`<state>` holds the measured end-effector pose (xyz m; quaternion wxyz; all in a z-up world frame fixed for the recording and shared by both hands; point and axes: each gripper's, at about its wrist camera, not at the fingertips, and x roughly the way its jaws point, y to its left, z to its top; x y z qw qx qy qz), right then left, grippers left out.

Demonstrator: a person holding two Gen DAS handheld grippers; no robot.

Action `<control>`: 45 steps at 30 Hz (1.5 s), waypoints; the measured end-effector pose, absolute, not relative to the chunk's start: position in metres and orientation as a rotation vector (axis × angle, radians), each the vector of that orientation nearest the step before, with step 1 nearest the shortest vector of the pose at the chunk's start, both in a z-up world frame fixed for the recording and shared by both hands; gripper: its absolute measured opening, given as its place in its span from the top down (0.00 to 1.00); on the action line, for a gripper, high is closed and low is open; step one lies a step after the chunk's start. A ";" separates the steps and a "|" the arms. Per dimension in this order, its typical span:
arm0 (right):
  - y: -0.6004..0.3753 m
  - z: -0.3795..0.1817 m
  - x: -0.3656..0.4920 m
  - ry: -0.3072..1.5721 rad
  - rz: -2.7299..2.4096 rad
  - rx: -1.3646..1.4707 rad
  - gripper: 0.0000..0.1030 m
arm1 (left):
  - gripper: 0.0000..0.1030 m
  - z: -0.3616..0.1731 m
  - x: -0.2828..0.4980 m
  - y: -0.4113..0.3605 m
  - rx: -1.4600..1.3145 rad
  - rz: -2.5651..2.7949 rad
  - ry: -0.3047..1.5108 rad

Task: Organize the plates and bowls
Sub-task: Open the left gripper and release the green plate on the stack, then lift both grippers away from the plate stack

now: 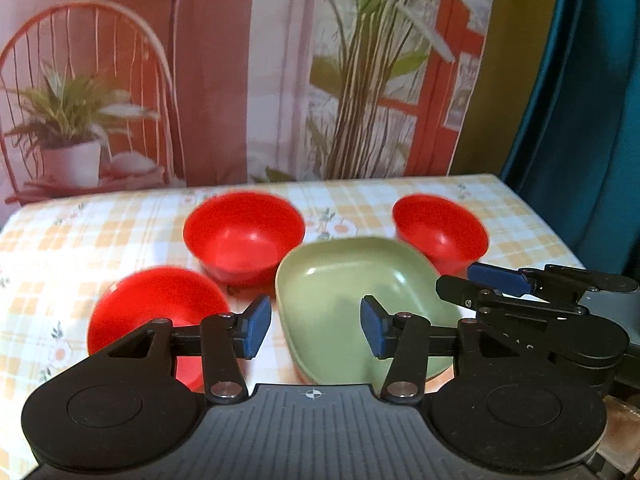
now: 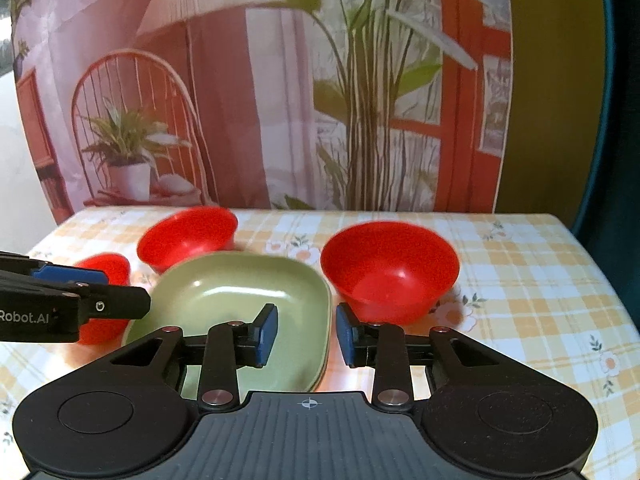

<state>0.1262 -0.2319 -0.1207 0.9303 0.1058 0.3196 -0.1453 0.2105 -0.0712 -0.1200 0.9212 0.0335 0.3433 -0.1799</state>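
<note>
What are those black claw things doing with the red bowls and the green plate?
A person is holding two grippers over a checked tablecloth to tidy up dishes. Right now neither holds anything: the left gripper and right gripper both hover open at the near rim of the green plates, which look stacked. Three red bowls sit separately around them: one at the left, one behind and one at the right.

three red bowls point(image 1: 244, 236) — stacked green plates point(image 1: 352, 304)
</note>
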 end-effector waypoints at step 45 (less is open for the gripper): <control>-0.343 -0.027 0.140 0.578 -0.380 0.245 0.71 | 0.50 -0.006 0.278 -0.126 0.126 -0.416 0.582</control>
